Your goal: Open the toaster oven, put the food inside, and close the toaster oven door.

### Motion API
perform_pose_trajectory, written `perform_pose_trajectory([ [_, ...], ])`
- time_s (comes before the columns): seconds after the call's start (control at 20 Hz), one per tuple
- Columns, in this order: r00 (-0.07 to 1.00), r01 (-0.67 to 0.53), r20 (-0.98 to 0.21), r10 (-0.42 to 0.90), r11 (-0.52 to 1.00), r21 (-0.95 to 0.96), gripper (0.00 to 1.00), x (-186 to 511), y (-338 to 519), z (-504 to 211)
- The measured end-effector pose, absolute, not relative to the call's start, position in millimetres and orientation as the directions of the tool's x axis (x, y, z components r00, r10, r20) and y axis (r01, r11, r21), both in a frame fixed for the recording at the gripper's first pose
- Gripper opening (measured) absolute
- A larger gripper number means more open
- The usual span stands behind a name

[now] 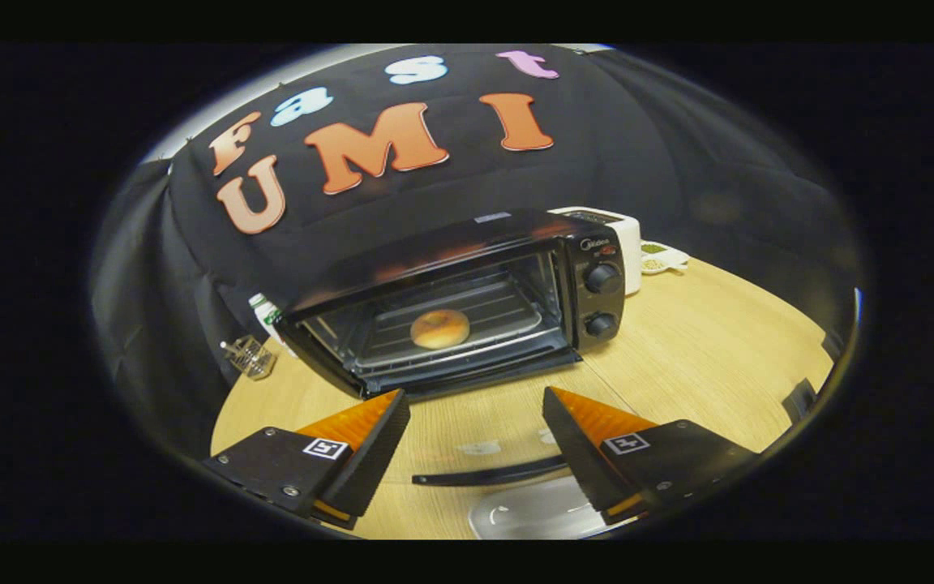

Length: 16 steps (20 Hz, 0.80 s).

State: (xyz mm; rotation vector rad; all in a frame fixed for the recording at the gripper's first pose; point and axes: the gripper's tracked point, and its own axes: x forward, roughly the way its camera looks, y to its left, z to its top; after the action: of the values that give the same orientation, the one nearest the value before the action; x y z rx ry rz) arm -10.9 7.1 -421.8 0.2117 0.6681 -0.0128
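From the gripper's camera, the toaster oven (467, 304) sits on a pale wooden table (702, 357), backed up against the booth's black cloth wall (661, 154). Its door (475, 381) hangs open, dropped down flat in front of the cavity toward the fingers. Inside the oven, a round golden-brown bun (440, 328) rests on the wire rack (483, 312), roughly in the middle of the cavity. Two dark knobs (602, 278) are stacked on the oven's control panel, on the side away from the bun. Just behind that panel stands a white appliance (625, 243), and past it a small white dish (661, 258) holding something greenish. On the oven's other side, close to its corner, are a clear glass item (250, 357) and a white bottle (266, 312) with a green label. The gripper (475, 426) hovers short of the oven's open door, its fingers spread wide with nothing between them but bare table. Below the fingers, nearer than the oven, lies a clear plate (532, 511) with a thin dark curved bar (491, 474) just beyond it.
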Motion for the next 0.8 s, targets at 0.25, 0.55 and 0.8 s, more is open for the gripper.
perform_pose_trajectory([
  [0.25,0.748,0.030,-0.663,0.032,0.996,0.083,0.99,-57.4,4.8,-445.4],
  [0.55,0.704,0.012,-0.710,0.017,0.999,0.036,0.99,-86.3,-3.3,-478.6],
  [0.8,0.682,-0.057,-0.730,0.046,0.998,0.010,0.99,-80.2,5.2,-496.8],
])
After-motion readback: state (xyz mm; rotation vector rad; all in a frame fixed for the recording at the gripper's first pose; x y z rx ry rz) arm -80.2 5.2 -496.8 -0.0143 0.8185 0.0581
